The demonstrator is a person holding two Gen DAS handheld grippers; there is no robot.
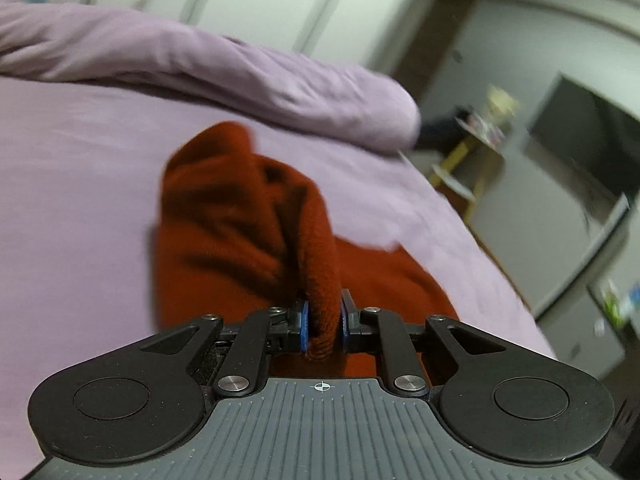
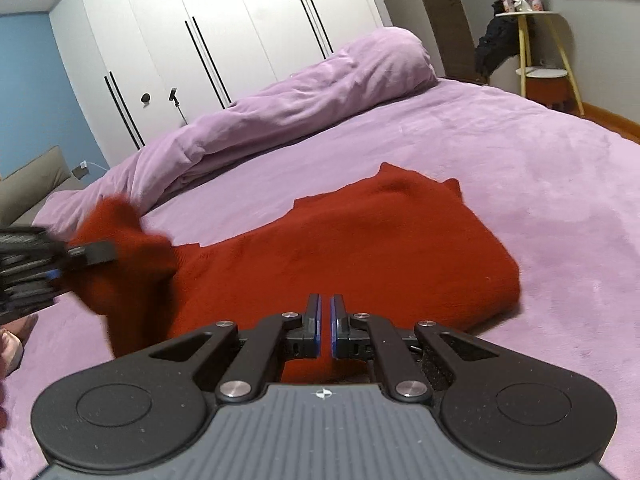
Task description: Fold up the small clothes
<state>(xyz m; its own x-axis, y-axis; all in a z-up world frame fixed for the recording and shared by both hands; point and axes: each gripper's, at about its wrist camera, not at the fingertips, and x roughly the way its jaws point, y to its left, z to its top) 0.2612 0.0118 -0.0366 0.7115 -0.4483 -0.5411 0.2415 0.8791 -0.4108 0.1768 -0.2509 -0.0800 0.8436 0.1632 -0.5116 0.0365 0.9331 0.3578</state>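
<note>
A red knitted sweater [image 2: 360, 240] lies on the purple bed [image 2: 540, 200], its body spread flat to the right. My left gripper [image 1: 323, 320] is shut on a thick fold of the red sweater [image 1: 240, 220], which hangs bunched and lifted from its blue pads. In the right wrist view that left gripper [image 2: 80, 266] comes in from the left edge, holding the sweater's left end above the bed. My right gripper [image 2: 325, 328] hovers over the sweater's near edge, shut to a thin slit with nothing between its pads.
A rolled purple duvet [image 2: 300, 92] lies along the far side of the bed, in front of white wardrobe doors [image 2: 220, 20]. A small yellow-legged side table [image 2: 544, 40] stands past the bed's right corner. A dark screen [image 1: 592, 152] is beyond the bed edge.
</note>
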